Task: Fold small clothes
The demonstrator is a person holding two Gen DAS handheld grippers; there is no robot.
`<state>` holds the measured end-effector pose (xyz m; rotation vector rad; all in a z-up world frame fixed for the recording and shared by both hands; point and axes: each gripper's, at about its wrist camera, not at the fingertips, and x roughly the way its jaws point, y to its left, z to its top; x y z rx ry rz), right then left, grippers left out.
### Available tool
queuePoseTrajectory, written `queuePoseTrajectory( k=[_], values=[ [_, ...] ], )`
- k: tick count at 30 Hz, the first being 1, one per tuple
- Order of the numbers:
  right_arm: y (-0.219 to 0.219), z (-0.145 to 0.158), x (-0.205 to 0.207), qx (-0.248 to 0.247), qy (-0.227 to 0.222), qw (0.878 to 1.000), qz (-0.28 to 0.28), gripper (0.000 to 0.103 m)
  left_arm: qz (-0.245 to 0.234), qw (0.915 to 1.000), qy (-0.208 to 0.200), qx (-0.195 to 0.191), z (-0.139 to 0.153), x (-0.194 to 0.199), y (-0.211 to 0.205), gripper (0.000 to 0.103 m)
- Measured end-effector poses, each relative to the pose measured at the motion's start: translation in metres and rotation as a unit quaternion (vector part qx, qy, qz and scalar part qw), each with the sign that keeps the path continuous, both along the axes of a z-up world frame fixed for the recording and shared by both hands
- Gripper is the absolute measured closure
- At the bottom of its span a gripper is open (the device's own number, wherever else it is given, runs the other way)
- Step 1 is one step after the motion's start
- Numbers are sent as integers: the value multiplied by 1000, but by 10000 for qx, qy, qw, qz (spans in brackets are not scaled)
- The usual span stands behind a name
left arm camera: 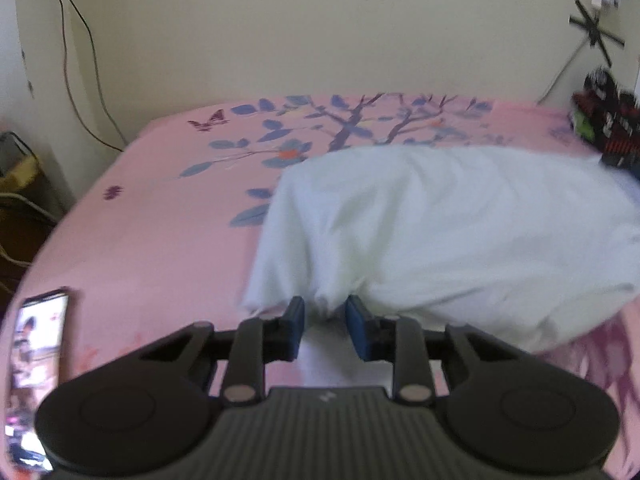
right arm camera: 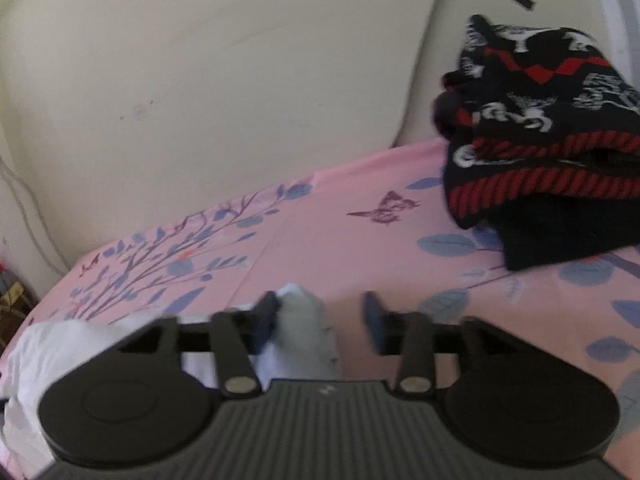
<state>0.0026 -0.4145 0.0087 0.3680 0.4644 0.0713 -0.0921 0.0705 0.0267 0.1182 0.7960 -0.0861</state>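
White garment (left arm camera: pixel 420 232), one, lies between both grippers' parted jaws; one dark pile (right arm camera: pixel 540 132).

Both tongs, left tongs (left arm camera: pixel 324 322) and right tongs (right arm camera: pixel 320 320), are showing ribbed dark-grey housings, round black side discs, silver pivot screws, black linkage arms and blue finger pads (left arm camera: pixel 357 330).
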Motion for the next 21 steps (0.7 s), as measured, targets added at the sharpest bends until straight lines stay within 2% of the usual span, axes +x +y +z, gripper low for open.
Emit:
queuePoseTrajectory(
  k=[2, 3, 6, 9, 12, 14, 15, 16, 17, 18, 19, 20, 21],
  values=[
    [-2, 8, -21, 32, -349, 9988, -354, 61, 128, 9997, -172, 70, 10, -8, 4, 76],
    [-2, 15, -33, 58, -580, 9975, -403, 61, 191, 9993, -315, -45, 19, -13, 9, 77],
    [12, 37, -55, 158, -988, 9950, 59, 62, 239, 9942, -726, -756, 50, -18, 22, 76],
    [54, 49, -57, 68, -938, 9899, 1065, 62, -66, 9866, -905, -1354, 65, -4, 11, 76],
    [104, 39, -51, -48, -584, 9768, 2062, 63, -464, 9835, -875, -1515, 60, 15, -22, 75],
    [126, 27, -45, -390, -429, 9721, 2274, 64, -584, 9828, -656, -1622, 46, 31, -43, 74],
    [132, 20, -36, -646, -223, 9729, 2210, 65, -607, 9833, -490, -1647, 37, 38, -50, 74],
    [131, 11, -24, -891, -26, 9755, 2009, 73, -606, 9848, -347, -1590, 28, 43, -59, 74],
    [123, 3, -14, -1045, 76, 9789, 1753, 94, -549, 9881, -247, -1417, 16, 50, -65, 74],
    [107, 1, -5, -746, 153, 9839, 1614, 103, -423, 9926, -106, -1131, 2, 57, -70, 77],
    [90, 1, 3, -358, 294, 9890, 1402, 103, -371, 9947, -132, -947, -8, 59, -73, 78],
    [80, -1, 7, -218, 324, 9911, 1274, 103, -439, 9949, -434, -801, -14, 55, -75, 78],
    [69, -5, 11, 87, 371, 9911, 1276, 103, -472, 9947, -547, -736, -17, 53, -77, 78]
  ],
)
